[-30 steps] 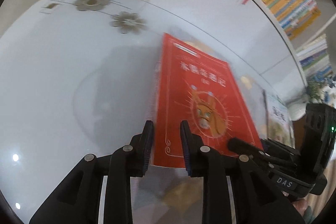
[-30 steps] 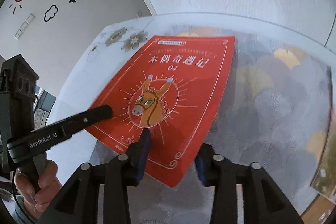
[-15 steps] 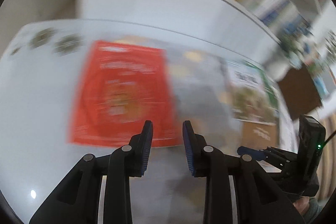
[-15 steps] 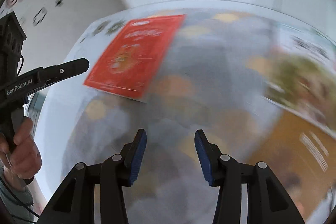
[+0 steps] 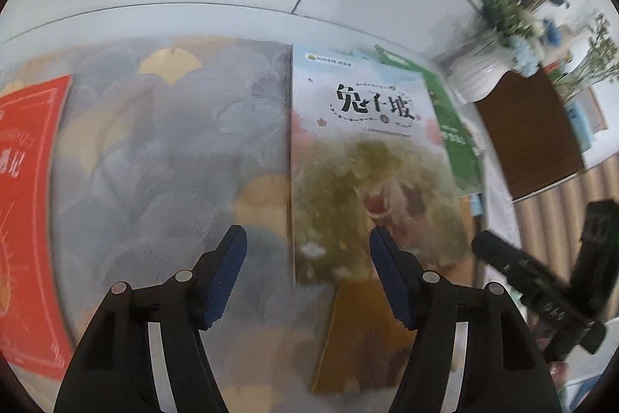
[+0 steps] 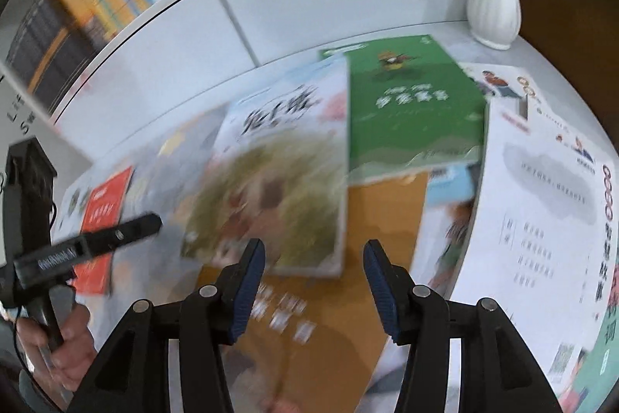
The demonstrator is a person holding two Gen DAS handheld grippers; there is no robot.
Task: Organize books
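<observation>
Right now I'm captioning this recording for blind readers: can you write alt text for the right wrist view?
The right gripper, opening with nothing between its pads, hovers over overlapping books: a pale illustrated book, a green book, an orange book. A white vase stands behind; the left gripper shows at left.

My left gripper (image 5: pixel 307 270): matte black linkage arms, silver round pivot pins, dark blue ribbed pads (image 5: pixel 222 277). My right gripper (image 6: pixel 314 283): same build, black arms, silver pins, blue ridged pads (image 6: pixel 247 283). Seen side-on, the left unit is a black bar with white lettering, blurred, and a boxy black housing. Hand (image 6: pixel 64 343) grips its handle; thin black cable, grey sleeve edge below.
</observation>
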